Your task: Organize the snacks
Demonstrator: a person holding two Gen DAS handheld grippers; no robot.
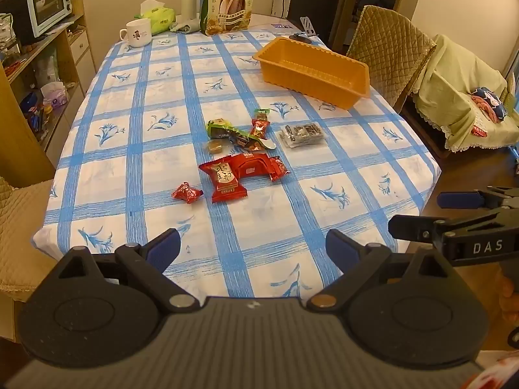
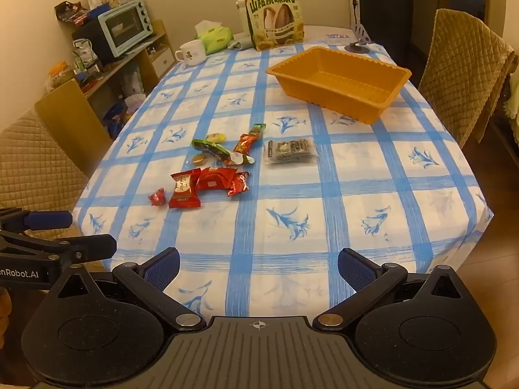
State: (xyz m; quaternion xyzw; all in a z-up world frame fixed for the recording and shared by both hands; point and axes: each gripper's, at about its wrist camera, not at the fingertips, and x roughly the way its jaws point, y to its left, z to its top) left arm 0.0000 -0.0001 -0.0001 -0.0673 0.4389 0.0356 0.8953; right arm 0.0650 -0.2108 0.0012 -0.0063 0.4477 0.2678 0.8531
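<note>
Several small snack packets lie in a loose heap mid-table: red wrappers, a green packet, a clear dark packet and a small red candy. An empty orange plastic tray sits at the far right of the table. My left gripper hangs open over the near table edge, well short of the snacks. My right gripper is also open with nothing between its fingers, beside the left one.
A blue-checked cloth covers the table. At the far end stand a large sunflower-seed bag, a white mug and a tissue pack. Quilted chairs flank the table; shelves with an oven stand left.
</note>
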